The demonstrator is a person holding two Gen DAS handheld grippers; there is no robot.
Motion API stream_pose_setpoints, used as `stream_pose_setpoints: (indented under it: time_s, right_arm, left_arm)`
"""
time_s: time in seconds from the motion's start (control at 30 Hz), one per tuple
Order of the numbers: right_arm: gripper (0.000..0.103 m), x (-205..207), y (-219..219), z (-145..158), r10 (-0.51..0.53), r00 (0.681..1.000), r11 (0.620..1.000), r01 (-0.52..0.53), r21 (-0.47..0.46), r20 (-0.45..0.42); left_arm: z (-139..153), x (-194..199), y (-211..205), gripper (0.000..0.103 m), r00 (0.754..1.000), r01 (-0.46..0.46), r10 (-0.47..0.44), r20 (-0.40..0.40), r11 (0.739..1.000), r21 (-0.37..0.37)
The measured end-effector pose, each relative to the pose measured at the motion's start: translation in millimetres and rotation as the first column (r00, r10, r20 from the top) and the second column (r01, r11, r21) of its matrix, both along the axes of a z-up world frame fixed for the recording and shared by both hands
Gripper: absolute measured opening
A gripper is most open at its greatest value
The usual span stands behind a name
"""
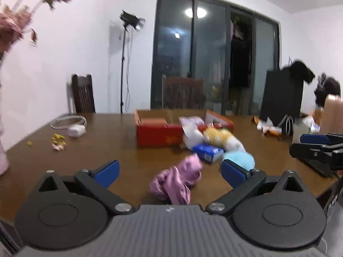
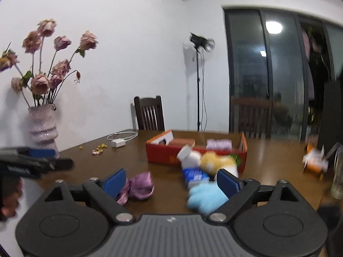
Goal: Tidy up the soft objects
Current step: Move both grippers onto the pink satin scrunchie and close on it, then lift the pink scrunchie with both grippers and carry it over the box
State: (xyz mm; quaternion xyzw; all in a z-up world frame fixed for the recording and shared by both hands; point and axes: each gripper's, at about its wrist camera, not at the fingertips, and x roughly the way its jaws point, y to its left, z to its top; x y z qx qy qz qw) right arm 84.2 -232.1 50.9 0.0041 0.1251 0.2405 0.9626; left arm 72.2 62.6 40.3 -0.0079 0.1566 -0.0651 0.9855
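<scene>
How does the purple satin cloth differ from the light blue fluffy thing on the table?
The purple satin cloth is shiny, creased and knotted into folds; the light blue fluffy item is matte, fuzzy and rounded. The cloth lies alone on bare wood, apart from the pile, while the blue item sits against the blue packet at the pile's near end. The cloth lies nearer the left gripper, the blue item nearer the right gripper. Both rest loose on the table, outside the red box.

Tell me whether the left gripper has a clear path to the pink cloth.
Probably yes: the left gripper is open, the pink cloth lies loose on the table right ahead, with nothing between.
</scene>
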Motion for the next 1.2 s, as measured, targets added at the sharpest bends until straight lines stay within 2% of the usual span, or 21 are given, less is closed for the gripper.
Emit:
stream_pose_setpoints:
  time_s: [0.1,0.17,0.23,0.37,0.43,0.5,0.53,0.6,0.63,0.67,0.73,0.77,0.8,0.87,0.93,1.0,1.03,1.07,1.13,1.2]
  right_arm:
    - [0.092,4.5,0.5,-15.2,-0.013,0.999,1.0,0.012,-0.013,-0.037]
    - [0.091,17.4,1.4,-22.3,-0.024,0.997,1.0,0.025,0.011,-0.067]
    - [0.09,33.5,6.3,-30.3,-0.001,0.994,0.999,0.005,0.037,-0.106]
    - [0.084,73.6,31.2,-39.0,0.027,0.987,0.999,-0.021,0.041,-0.155]
    - [0.081,93.9,46.1,-40.2,0.066,0.984,0.996,-0.055,0.069,-0.167]
    - [0.073,116.4,63.4,-41.8,0.105,0.975,0.992,-0.089,0.087,-0.194]
    - [0.072,128.1,73.1,-43.1,0.119,0.97,0.991,-0.103,0.086,-0.212]
    - [0.057,151.5,90.9,-48.6,0.145,0.956,0.989,-0.129,0.076,-0.254]
    - [0.052,163.9,98.8,-53.5,0.15,0.946,0.988,-0.135,0.073,-0.287]
    - [0.037,173.2,104.1,-58.6,0.162,0.934,0.986,-0.144,0.078,-0.318]
    - [0.032,181.9,107.1,-67.1,0.179,0.917,0.983,-0.156,0.093,-0.357]
    - [0.023,178.4,106.2,-67.1,0.185,0.92,0.982,-0.164,0.091,-0.346]
    - [0.02,170.4,102.2,-66.6,0.194,0.925,0.981,-0.176,0.082,-0.326]
    - [0.02,150.4,92.6,-66.8,0.167,0.946,0.986,-0.163,0.036,-0.279]
    - [0.02,127.3,82.8,-70.2,0.143,0.962,0.989,-0.149,-0.011,-0.233]
    - [0.02,106.3,71.6,-73.6,0.136,0.968,0.989,-0.145,-0.025,-0.212]
    - [0.02,99.8,68.5,-74.1,0.128,0.97,0.991,-0.135,-0.023,-0.209]
    - [0.019,94.2,66.2,-74.4,0.114,0.971,0.993,-0.12,-0.016,-0.21]
    - [0.019,85.9,64.6,-74.7,0.088,0.978,0.996,-0.093,-0.018,-0.189]
    - [0.02,77.4,65.6,-78.8,0.076,0.985,0.995,-0.085,-0.052,-0.154]
  left_arm:
    - [-22.7,17.3,-7.4,0.103,0.999,-0.012,0.011,-0.049,1.0,-0.022]
    - [-39.4,26.7,-9.5,0.101,0.998,-0.029,0.028,-0.062,0.999,-0.021]
    - [-51.6,32.6,-8.3,0.093,0.996,-0.055,0.053,-0.071,0.998,-0.031]
    - [-59.3,47.5,6.9,0.085,0.994,-0.048,0.033,-0.1,0.987,-0.152]
    - [-62.7,56.7,13.8,0.07,0.991,-0.049,0.023,-0.134,0.98,-0.195]
    - [-67.8,66.4,16.7,0.045,0.983,-0.029,-0.01,-0.183,0.978,-0.209]
    - [-71.0,70.8,17.2,0.039,0.979,-0.016,-0.026,-0.204,0.979,-0.202]
    - [-74.5,74.4,14.8,0.021,0.976,0.005,-0.04,-0.213,0.987,-0.163]
    - [-74.6,73.5,12.5,0.018,0.979,0.025,-0.051,-0.196,0.991,-0.134]
    - [-74.3,72.2,9.1,0.016,0.982,0.039,-0.058,-0.181,0.994,-0.104]
    - [-73.9,70.0,5.0,0.016,0.986,0.041,-0.051,-0.16,0.997,-0.064]
    - [-74.3,69.7,6.9,0.019,0.985,0.045,-0.059,-0.163,0.995,-0.085]
    - [-74.6,70.2,10.9,0.034,0.983,0.043,-0.066,-0.174,0.991,-0.13]
    - [-73.4,69.9,23.2,0.05,0.972,0.066,-0.12,-0.201,0.965,-0.253]
    - [-68.7,64.0,30.8,0.058,0.964,0.121,-0.195,-0.179,0.926,-0.358]
    - [-64.8,62.3,31.8,0.074,0.954,0.151,-0.243,-0.173,0.894,-0.421]
    - [-62.9,61.6,29.8,0.075,0.956,0.143,-0.24,-0.168,0.883,-0.447]
    - [-60.6,62.4,24.3,0.075,0.957,0.134,-0.232,-0.173,0.886,-0.445]
    - [-58.7,62.8,9.7,0.075,0.96,0.123,-0.21,-0.183,0.908,-0.4]
    - [-62.5,61.4,-2.8,0.065,0.963,0.107,-0.184,-0.199,0.932,-0.348]
